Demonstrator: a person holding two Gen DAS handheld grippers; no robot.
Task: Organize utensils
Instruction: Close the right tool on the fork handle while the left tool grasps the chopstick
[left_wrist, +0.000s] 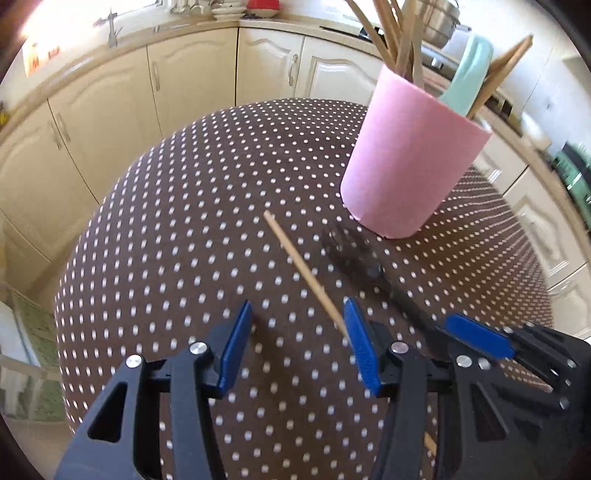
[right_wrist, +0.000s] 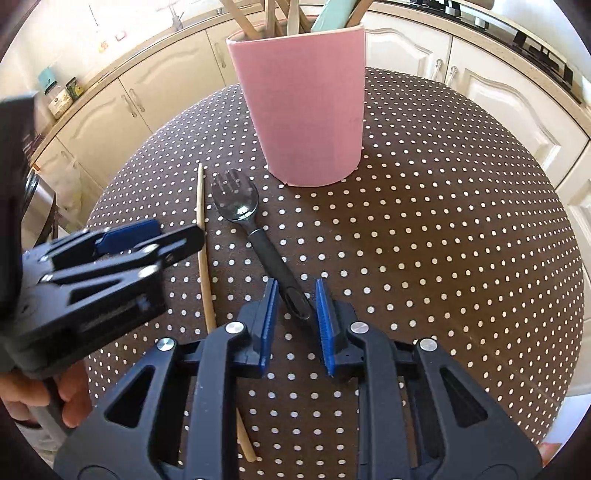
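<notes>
Cream kitchen cabinets (left_wrist: 192, 81) curve behind a round table draped in a brown cloth with white polka dots (right_wrist: 443, 240). Toward the far side of the table stands a pink cylindrical holder (right_wrist: 299, 107), already bristling with wooden utensils and one mint-green handle. Just in front of the holder lie a thin wooden stick (right_wrist: 204, 251) and, beside it, a dark plastic spork (right_wrist: 255, 236), its head nearest the holder. The right gripper (right_wrist: 293, 314) points steeply down with its blue pads either side of the spork's handle end, not visibly pressing on it. The left gripper (left_wrist: 295, 332) hangs over the stick with its jaws spread apart, grasping nothing.
</notes>
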